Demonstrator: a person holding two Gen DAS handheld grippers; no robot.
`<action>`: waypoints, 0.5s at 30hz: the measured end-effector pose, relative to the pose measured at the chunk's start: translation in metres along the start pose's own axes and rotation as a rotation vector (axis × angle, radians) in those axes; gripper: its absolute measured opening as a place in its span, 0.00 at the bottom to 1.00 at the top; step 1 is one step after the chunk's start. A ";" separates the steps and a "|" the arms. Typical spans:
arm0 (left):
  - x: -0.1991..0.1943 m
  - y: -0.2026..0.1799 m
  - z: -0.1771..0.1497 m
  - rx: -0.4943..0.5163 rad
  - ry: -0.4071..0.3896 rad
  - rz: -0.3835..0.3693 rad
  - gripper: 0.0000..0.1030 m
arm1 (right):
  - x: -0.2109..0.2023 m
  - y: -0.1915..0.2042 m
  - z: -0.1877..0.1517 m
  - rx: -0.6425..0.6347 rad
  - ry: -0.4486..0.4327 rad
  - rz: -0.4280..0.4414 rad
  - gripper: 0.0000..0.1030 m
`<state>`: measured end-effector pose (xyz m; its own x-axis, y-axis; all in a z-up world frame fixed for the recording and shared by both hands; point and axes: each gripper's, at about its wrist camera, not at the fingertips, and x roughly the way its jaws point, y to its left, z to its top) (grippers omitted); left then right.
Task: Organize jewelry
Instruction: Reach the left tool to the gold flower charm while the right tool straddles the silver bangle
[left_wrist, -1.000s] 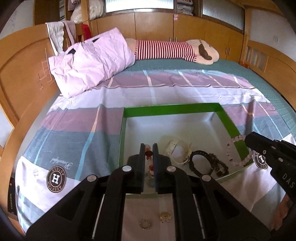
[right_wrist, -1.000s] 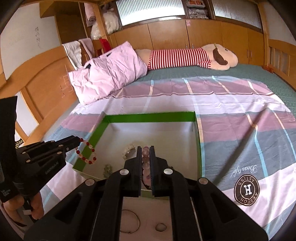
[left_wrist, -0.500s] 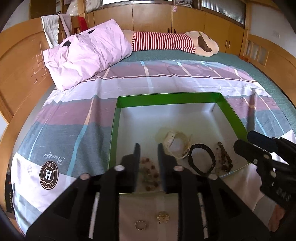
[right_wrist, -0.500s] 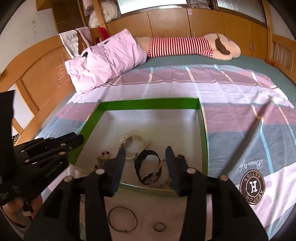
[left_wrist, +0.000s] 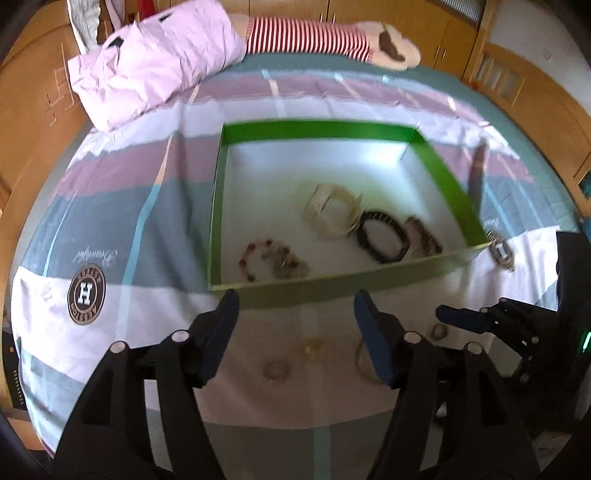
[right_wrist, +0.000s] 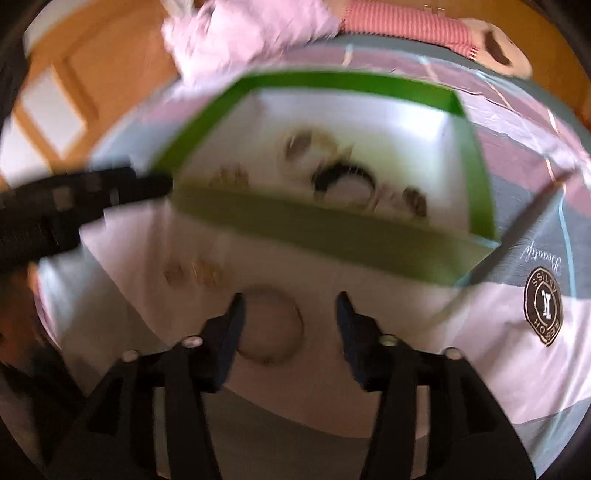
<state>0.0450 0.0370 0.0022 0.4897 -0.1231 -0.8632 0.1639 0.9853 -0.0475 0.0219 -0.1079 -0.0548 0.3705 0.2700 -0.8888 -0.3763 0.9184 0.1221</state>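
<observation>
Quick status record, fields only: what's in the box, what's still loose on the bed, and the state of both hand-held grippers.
box: green box, open top, on the bedspread
inside box: beaded bracelet, pale bangle, black bracelet, brown bracelet
loose in front of box: thin hoop, a few small pieces, blurred
left hand-held gripper: open, nothing between pads, jaws just opened
right hand-held gripper: open over the hoop, not gripping, jaws just opened

Bed (left_wrist: 122, 206) – green box (left_wrist: 332, 286), loose rings (left_wrist: 275, 369), pillow (left_wrist: 155, 62).
</observation>
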 end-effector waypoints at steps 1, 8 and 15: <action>0.005 0.001 -0.002 -0.004 0.024 0.006 0.65 | 0.004 0.005 -0.002 -0.015 0.016 0.000 0.63; 0.029 0.003 -0.009 -0.016 0.123 0.010 0.68 | 0.029 0.026 -0.009 -0.080 0.072 -0.049 0.67; 0.039 -0.011 -0.015 0.036 0.144 0.010 0.70 | 0.025 0.013 -0.004 -0.013 0.070 -0.064 0.58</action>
<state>0.0495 0.0231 -0.0384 0.3643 -0.0925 -0.9267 0.1914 0.9813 -0.0227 0.0231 -0.0905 -0.0772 0.3342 0.1899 -0.9232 -0.3650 0.9291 0.0589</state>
